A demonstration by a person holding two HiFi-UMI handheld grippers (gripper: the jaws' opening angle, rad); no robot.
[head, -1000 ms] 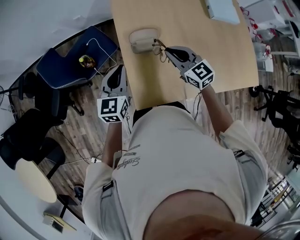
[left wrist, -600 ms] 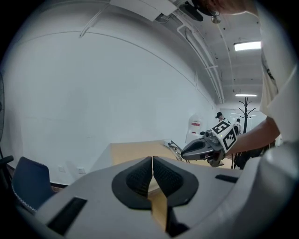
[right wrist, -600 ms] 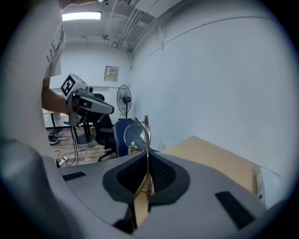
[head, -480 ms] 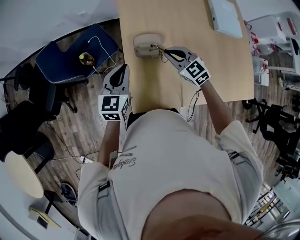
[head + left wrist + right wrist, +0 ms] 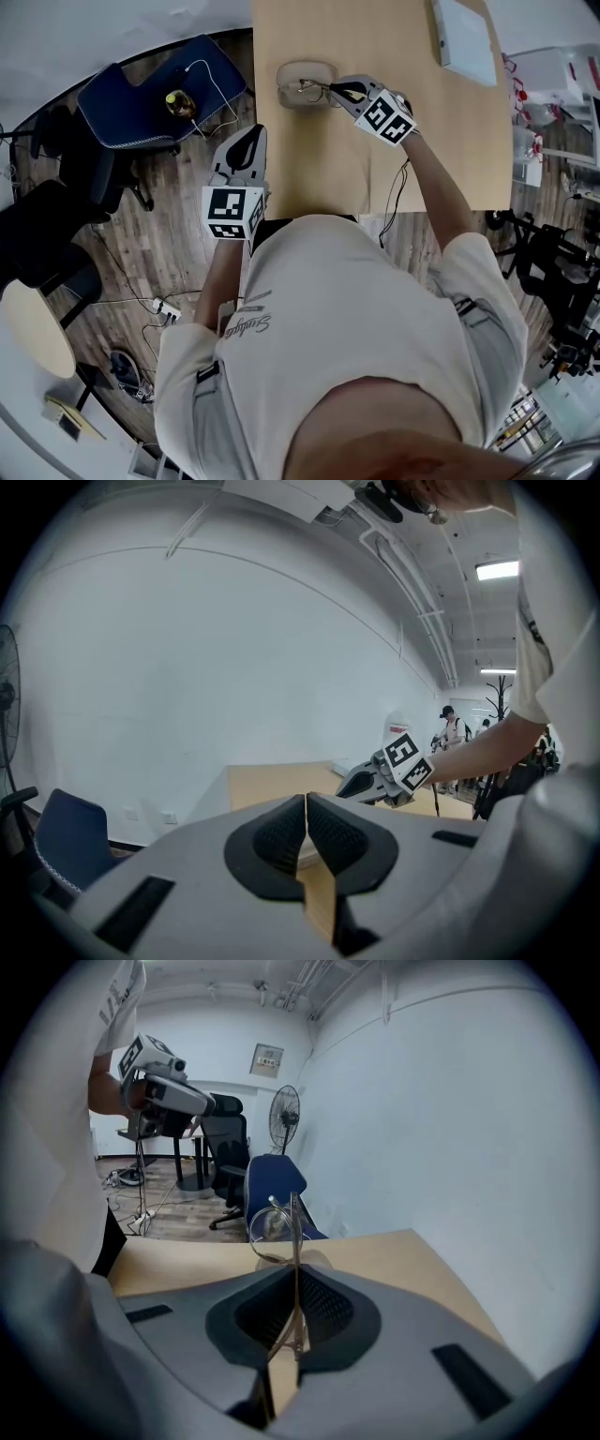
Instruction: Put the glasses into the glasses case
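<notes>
The beige glasses case [image 5: 302, 75] lies open near the left edge of the wooden table [image 5: 375, 141]. My right gripper [image 5: 339, 91] is shut on the thin-framed glasses [image 5: 315, 89], holding them over the right part of the case. In the right gripper view the glasses [image 5: 274, 1223] stick out upright from the shut right gripper [image 5: 294, 1286], with the case [image 5: 313, 1261] just below the lens. My left gripper [image 5: 251, 147] hangs shut and empty off the table's left side. In the left gripper view the left gripper [image 5: 306, 823] has its pads pressed together.
A blue chair [image 5: 141, 108] with a small yellow object and a white cable stands left of the table. A white flat box [image 5: 466, 42] lies at the table's far right. Black chairs [image 5: 52, 244] and a round side table [image 5: 36, 330] stand on the wood floor at left.
My right gripper has carried the glasses left, from beside the case to over its right part. The left gripper stays shut beside the table.
</notes>
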